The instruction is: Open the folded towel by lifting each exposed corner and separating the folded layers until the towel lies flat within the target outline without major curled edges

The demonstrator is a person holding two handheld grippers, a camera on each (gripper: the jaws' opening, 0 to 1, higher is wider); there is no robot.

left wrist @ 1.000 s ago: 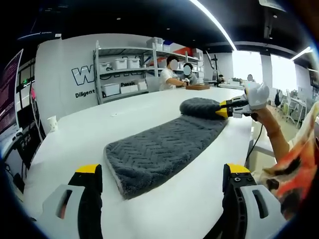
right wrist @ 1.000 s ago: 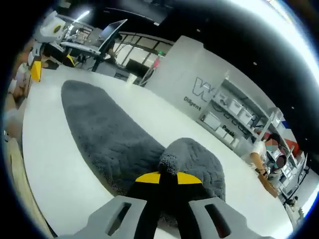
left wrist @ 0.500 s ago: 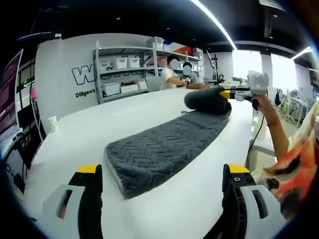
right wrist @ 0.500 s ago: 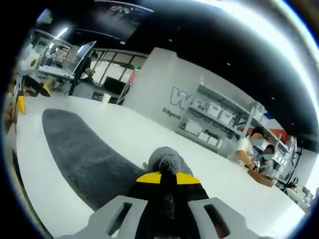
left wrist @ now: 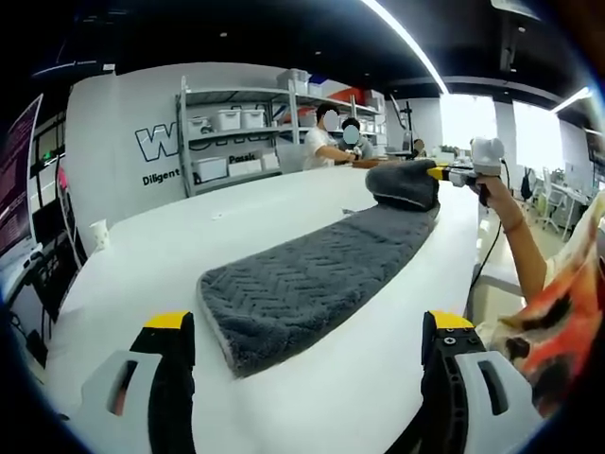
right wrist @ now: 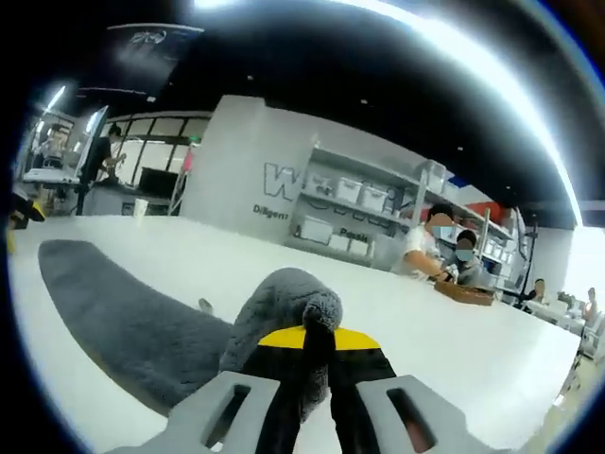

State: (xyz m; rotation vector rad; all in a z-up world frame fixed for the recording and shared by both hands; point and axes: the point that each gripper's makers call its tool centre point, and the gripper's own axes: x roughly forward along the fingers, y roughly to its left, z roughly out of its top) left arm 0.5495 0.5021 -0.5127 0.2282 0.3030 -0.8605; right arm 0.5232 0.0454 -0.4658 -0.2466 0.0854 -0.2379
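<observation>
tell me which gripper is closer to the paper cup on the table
Left. The left gripper sits at the towel's near end, on the paper cup's side of the table; the right gripper grips the lifted far end, well beyond it.

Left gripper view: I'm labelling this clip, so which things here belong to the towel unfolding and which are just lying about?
Job:
- grey towel, far end lifted off the white table
- right gripper, shut on that end
- left gripper, open, short of the near end

Lying about:
- paper cup
- shelf rack with bins
</observation>
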